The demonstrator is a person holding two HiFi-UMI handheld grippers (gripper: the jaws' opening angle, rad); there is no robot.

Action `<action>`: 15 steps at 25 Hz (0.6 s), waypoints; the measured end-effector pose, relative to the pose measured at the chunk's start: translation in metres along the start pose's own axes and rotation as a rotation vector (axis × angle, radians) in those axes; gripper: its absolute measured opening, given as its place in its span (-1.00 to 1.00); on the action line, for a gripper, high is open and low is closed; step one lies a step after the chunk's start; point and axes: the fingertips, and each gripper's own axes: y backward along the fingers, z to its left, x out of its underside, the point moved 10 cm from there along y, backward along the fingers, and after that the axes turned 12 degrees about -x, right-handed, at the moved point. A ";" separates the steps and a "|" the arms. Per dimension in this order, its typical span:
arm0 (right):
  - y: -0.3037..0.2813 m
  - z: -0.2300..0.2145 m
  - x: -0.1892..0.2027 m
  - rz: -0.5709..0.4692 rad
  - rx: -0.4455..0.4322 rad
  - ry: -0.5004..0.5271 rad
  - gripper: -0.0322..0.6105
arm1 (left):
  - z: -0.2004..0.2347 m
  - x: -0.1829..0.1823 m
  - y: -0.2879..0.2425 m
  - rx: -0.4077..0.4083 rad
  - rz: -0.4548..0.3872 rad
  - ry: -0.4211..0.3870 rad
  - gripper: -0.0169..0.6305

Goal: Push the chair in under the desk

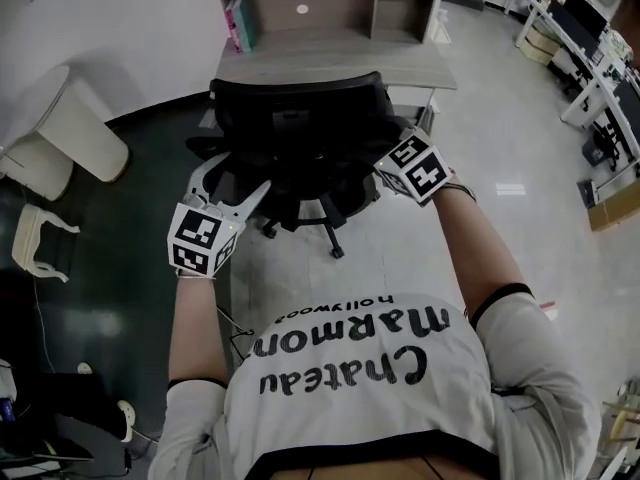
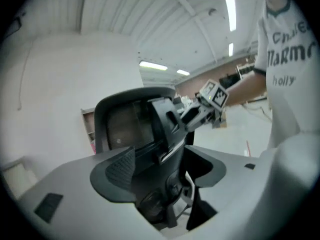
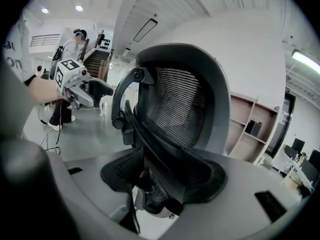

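A black mesh-back office chair (image 1: pixel 295 128) stands in front of the wooden desk (image 1: pixel 340 63), its back toward me. My right gripper (image 1: pixel 395 163) is at the right edge of the backrest. In the right gripper view the backrest frame (image 3: pixel 180 104) fills the gap between the jaws of that gripper (image 3: pixel 165 176), which are closed on it. My left gripper (image 1: pixel 230 183) is open beside the chair's left side with nothing held. In the left gripper view the chair (image 2: pixel 125 129) shows between the spread jaws of the left gripper (image 2: pixel 165 169), with the right gripper (image 2: pixel 200 111) on its far edge.
The desk carries a shelf unit with books (image 1: pixel 240 23). A pale bin-like object (image 1: pixel 60 133) and a white frame (image 1: pixel 35 238) sit on the dark floor at the left. Other desks (image 1: pixel 590 58) and a cardboard box (image 1: pixel 612 206) stand at the right. A person (image 3: pixel 75 44) stands far off.
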 end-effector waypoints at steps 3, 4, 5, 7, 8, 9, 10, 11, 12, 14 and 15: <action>0.001 -0.002 0.001 0.002 0.008 0.012 -0.15 | -0.029 -0.027 0.020 0.004 -0.120 0.171 -0.01; 0.001 -0.002 0.001 0.000 0.012 0.014 -0.15 | -0.036 -0.037 0.025 0.006 -0.150 0.214 -0.13; 0.000 0.000 0.000 -0.002 0.019 0.016 -0.15 | -0.041 -0.045 0.029 0.014 -0.174 0.254 -0.38; -0.002 0.005 0.001 -0.004 0.040 0.030 -0.12 | -0.048 -0.056 0.036 0.035 -0.202 0.321 -0.64; -0.003 0.007 0.001 0.002 0.049 0.042 -0.12 | -0.050 -0.060 0.038 0.037 -0.206 0.343 -0.65; -0.005 0.009 0.001 0.013 0.055 0.059 -0.09 | -0.051 -0.063 0.041 0.032 -0.205 0.357 -0.68; -0.006 0.011 0.001 0.028 0.056 0.076 -0.03 | -0.052 -0.065 0.043 0.024 -0.202 0.366 -0.73; -0.007 0.012 0.000 0.040 0.057 0.090 0.03 | -0.054 -0.067 0.045 0.018 -0.200 0.375 -0.79; -0.008 0.013 0.000 0.048 0.058 0.099 0.05 | -0.057 -0.068 0.048 0.018 -0.202 0.388 -0.83; -0.007 0.015 0.000 0.052 0.058 0.092 0.05 | -0.063 -0.072 0.052 0.025 -0.216 0.418 -0.87; -0.005 0.017 -0.002 0.047 0.054 0.080 0.06 | -0.066 -0.074 0.054 0.026 -0.223 0.423 -0.87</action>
